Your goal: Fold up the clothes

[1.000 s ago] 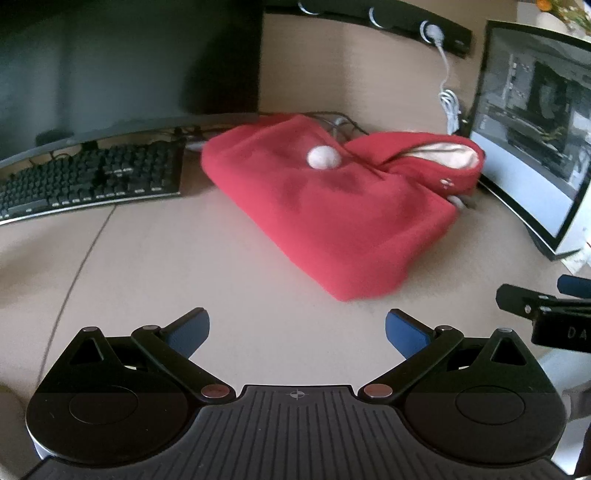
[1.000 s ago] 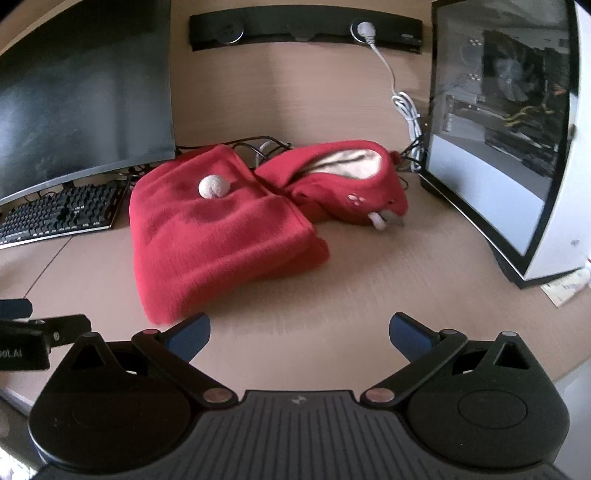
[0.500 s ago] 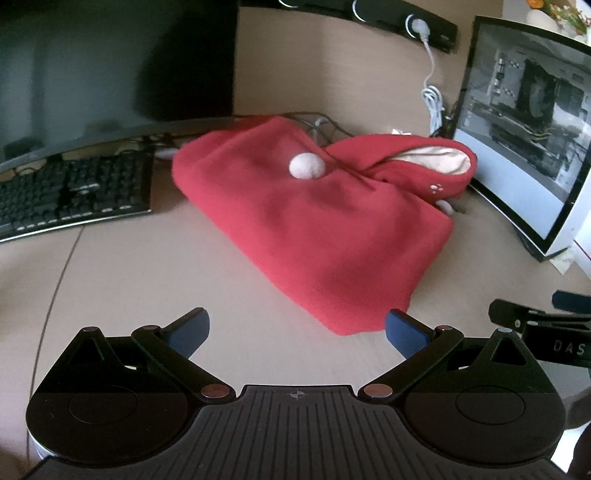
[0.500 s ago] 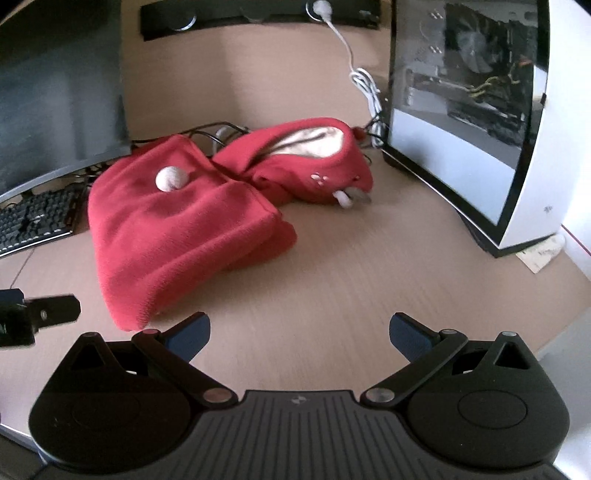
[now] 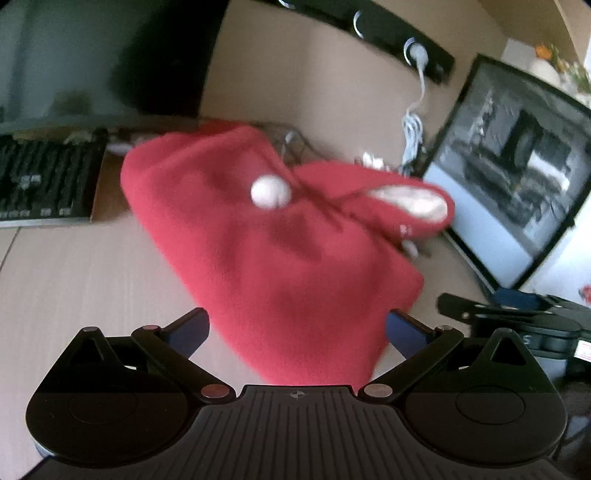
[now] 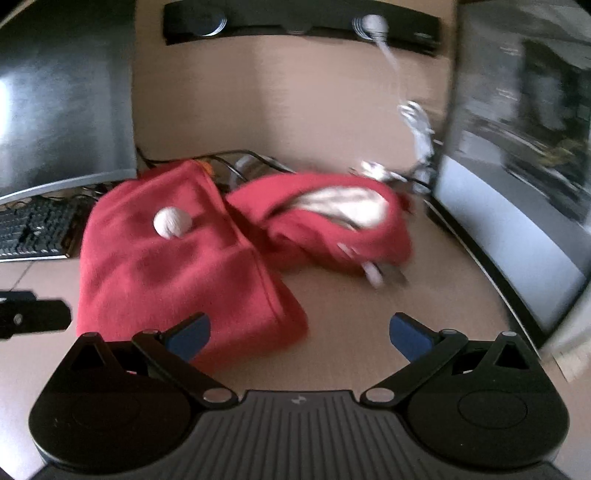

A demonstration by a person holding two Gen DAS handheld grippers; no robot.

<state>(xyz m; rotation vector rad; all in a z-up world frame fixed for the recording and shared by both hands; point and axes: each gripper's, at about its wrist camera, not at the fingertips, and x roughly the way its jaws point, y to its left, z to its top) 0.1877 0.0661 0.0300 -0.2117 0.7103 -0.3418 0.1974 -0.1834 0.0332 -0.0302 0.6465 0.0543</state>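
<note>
A red fleece garment [image 5: 280, 258] lies folded on the wooden desk, with a white pompom [image 5: 270, 191] on top and a cream-lined hood [image 5: 406, 201] at its right. My left gripper [image 5: 297, 328] is open, and the garment's near corner lies between its blue fingertips. In the right wrist view the same garment [image 6: 177, 273] fills the left centre, its hood [image 6: 343, 214] behind. My right gripper [image 6: 299, 332] is open; its left pad overlaps the garment's near right corner, and bare desk shows between the fingers. Both views are blurred.
A black keyboard [image 5: 40, 181] and a dark monitor [image 5: 92, 55] stand at the left. A glass-sided computer case [image 6: 517, 184] stands at the right, with a white cable [image 6: 417, 125] and a black power strip [image 6: 295, 22] behind. The other gripper [image 5: 517, 325] shows at the right edge.
Both grippers have moved forward towards the garment, which now reaches between the left gripper's fingers. The jaws have stayed open.
</note>
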